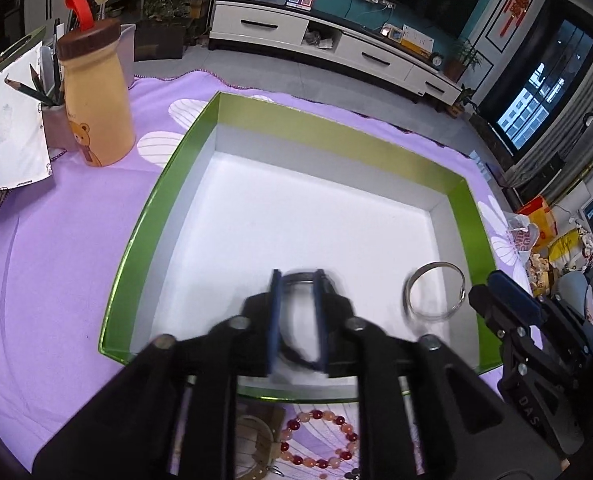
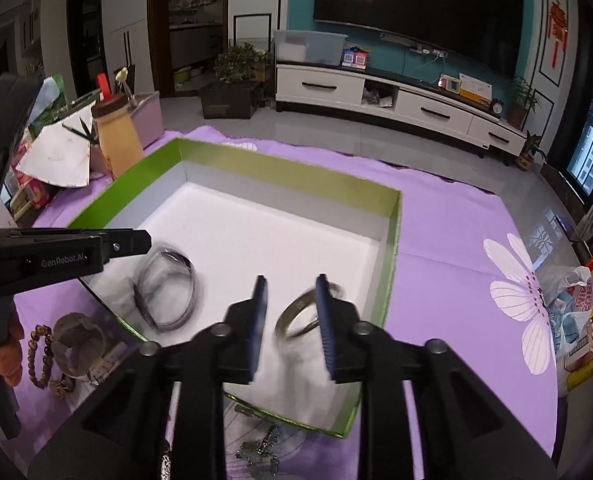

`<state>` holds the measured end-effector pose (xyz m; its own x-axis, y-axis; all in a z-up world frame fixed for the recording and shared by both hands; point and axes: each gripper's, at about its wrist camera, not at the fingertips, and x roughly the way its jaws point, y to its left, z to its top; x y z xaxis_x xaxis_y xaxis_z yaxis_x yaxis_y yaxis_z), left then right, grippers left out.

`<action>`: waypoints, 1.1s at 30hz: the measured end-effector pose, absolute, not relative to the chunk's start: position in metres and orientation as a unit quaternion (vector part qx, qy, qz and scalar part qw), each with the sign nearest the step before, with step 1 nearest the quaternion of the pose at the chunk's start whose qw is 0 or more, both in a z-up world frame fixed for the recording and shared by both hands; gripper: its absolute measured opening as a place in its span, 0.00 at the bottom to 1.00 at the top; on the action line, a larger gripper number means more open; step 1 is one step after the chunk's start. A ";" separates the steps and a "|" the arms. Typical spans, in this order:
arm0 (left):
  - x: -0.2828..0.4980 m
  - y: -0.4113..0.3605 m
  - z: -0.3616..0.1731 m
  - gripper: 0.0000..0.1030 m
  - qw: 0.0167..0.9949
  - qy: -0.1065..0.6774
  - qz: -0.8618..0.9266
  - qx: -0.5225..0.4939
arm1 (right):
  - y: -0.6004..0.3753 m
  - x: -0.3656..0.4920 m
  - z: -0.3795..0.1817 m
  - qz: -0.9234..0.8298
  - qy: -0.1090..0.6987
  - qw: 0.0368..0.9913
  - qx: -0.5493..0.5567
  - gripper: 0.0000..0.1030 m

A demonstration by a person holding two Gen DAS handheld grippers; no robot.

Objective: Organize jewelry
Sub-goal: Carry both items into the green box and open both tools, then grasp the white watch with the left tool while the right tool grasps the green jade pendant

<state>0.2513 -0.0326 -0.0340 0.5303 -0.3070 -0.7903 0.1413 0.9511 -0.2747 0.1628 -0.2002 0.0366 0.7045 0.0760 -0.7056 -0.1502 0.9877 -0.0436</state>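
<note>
A green-rimmed box (image 1: 376,140) with a white floor sits on the purple cloth. My left gripper (image 1: 298,280) is open over the box, with a blurred dark bangle (image 1: 296,354) between its jaws. That bangle (image 2: 168,292) lies on the box floor in the right wrist view. A silver bangle (image 1: 434,292) lies at the box's right side. My right gripper (image 2: 290,284) is open with the silver bangle (image 2: 302,316) between its jaws. A red and pink bead bracelet (image 1: 320,440) lies on the cloth in front of the box.
A yellow bear bottle (image 1: 96,100) and a pencil cup (image 1: 52,120) stand left of the box. A brown bead bracelet (image 2: 40,356), a woven band (image 2: 78,344) and a green charm piece (image 2: 256,456) lie on the cloth (image 2: 456,280) near the box's front.
</note>
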 end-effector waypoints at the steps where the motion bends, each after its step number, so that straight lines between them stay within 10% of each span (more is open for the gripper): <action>1: 0.248 -0.030 -0.032 0.24 0.872 0.464 -0.128 -0.088 | -0.202 0.159 0.040 0.059 0.374 0.924 -0.050 0.25; 5: 0.238 -0.024 -0.022 0.54 0.872 0.457 -0.143 -0.104 | -0.207 0.143 0.050 0.055 0.364 0.929 -0.040 0.41; 13: 0.210 -0.017 -0.001 0.73 0.873 0.444 -0.168 -0.114 | -0.216 0.101 0.062 0.073 0.361 0.930 -0.009 0.54; 33: 0.143 0.020 -0.020 0.74 0.863 0.471 -0.138 -0.117 | -0.231 0.038 0.031 0.092 0.409 0.907 0.038 0.54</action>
<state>0.1434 0.0203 -0.0203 0.5178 -0.3479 -0.7816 0.1269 0.9347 -0.3320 0.0377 -0.2309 0.0307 0.6492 0.1980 -0.7344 -0.1352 0.9802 0.1447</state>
